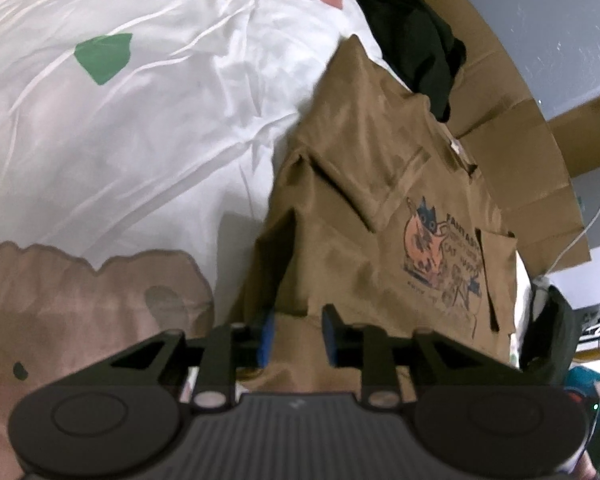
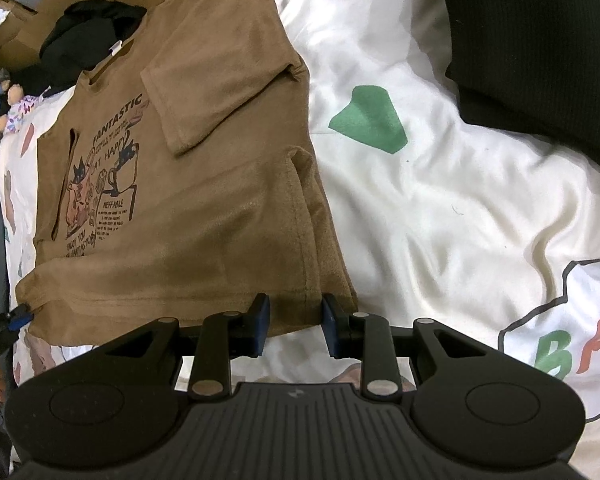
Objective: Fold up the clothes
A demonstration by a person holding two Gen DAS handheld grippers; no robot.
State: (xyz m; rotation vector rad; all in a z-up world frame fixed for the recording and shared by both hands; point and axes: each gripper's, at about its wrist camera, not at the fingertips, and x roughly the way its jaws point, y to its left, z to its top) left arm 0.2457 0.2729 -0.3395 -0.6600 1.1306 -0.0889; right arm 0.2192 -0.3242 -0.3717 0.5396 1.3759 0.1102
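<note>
Two grippers are at the bottom hem of the brown short-sleeved T-shirt with a cat print [image 2: 188, 184], which lies flat on the white bedsheet with green and pink shapes [image 2: 460, 208], both side edges and sleeves already folded inward. Your right gripper [image 2: 296, 326] sits at the hem's right corner with its blue-padded fingers [image 2: 262, 322] parted, the hem edge lying between them but not pinched. Your left gripper [image 1: 298, 334] is at the opposite hem corner, its fingers [image 1: 266, 338] likewise spread apart over the brown cloth; from this view you cannot tell whether the cloth lies between the pads or just beneath them. Beyond the shirt's collar a crumpled black garment [image 2: 88, 36] rests against flattened brown cardboard [image 1: 512, 128].
</note>
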